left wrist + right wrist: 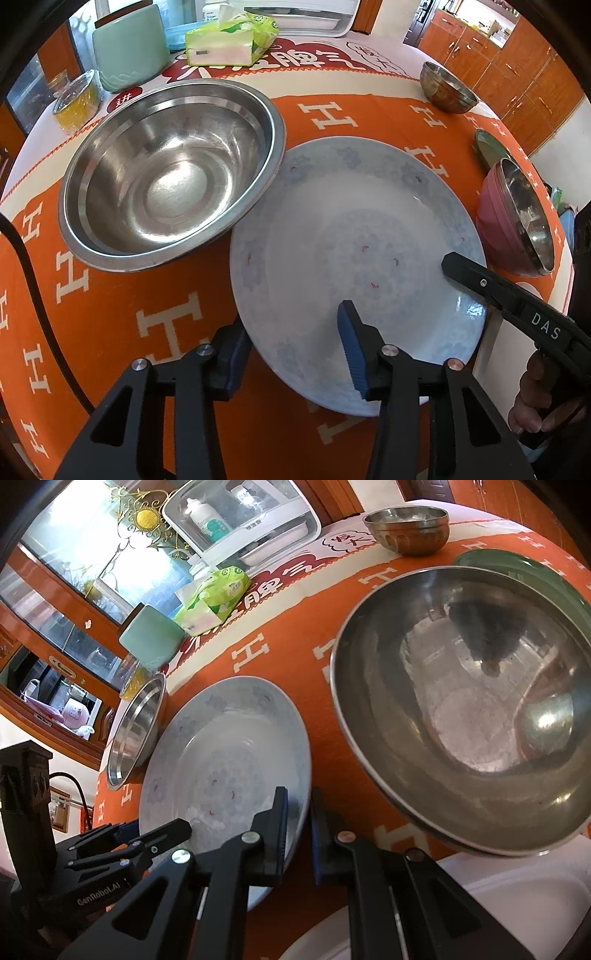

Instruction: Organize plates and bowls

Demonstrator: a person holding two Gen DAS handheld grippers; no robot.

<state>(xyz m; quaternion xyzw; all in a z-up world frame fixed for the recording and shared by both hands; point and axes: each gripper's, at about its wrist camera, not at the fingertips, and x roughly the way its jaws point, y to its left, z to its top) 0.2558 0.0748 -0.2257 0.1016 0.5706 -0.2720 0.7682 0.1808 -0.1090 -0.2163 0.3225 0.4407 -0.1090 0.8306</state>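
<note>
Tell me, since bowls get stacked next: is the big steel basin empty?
Empty: the steel basin shows only bare, shiny metal inside.

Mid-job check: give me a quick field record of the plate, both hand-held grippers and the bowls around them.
plate: blue-patterned plate on the orange tablecloth
right hand-held gripper: shut on the plate's rim
left hand-held gripper: straddles the near rim, jaws apart, not gripping
large steel bowl: beside the plate, rims meeting
pink bowl: on the plate's other side, apart from it
small metal bowl: far side of the table
</note>
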